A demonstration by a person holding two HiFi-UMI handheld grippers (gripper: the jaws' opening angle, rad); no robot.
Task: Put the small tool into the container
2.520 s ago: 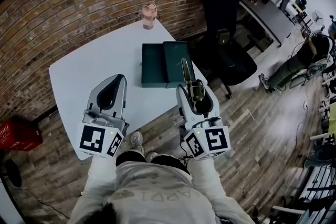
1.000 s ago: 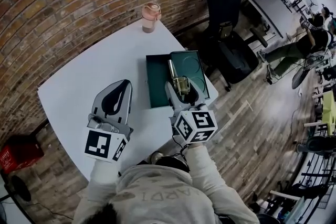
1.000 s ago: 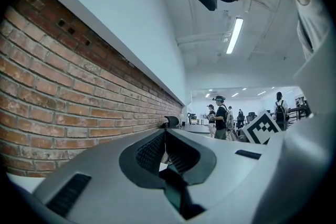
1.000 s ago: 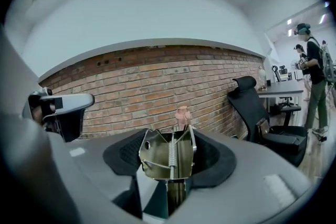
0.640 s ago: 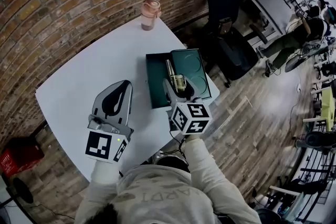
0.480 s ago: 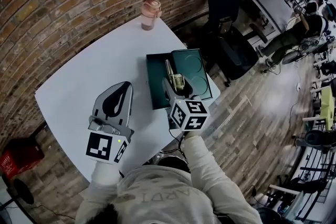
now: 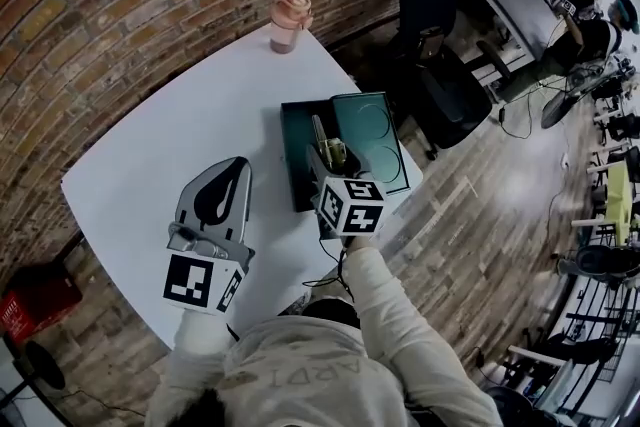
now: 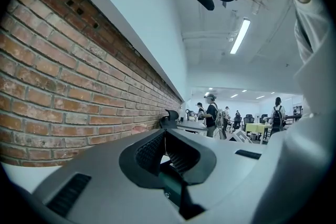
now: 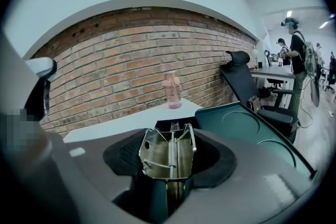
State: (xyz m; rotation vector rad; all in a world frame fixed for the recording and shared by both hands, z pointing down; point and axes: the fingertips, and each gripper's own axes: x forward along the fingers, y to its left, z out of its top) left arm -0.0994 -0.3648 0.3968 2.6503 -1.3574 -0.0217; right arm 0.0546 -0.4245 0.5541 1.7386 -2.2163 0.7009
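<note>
Now your right hand-held gripper (image 7: 324, 161) clamps the small brassy metal tool (image 9: 168, 150) over the open dark-green box (image 7: 292, 155); your left hand-held gripper (image 7: 222, 179) sits closed, empty.

A small brass-coloured tool (image 9: 167, 152) with a coil spring is clamped in the right gripper's (image 7: 330, 161) jaws, over a dark green container (image 7: 296, 130) set open on the white desk (image 7: 180, 135), lid folded rightward.

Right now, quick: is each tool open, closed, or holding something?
Left tool: closed, empty.
Right tool: closed on the metal device.
</note>
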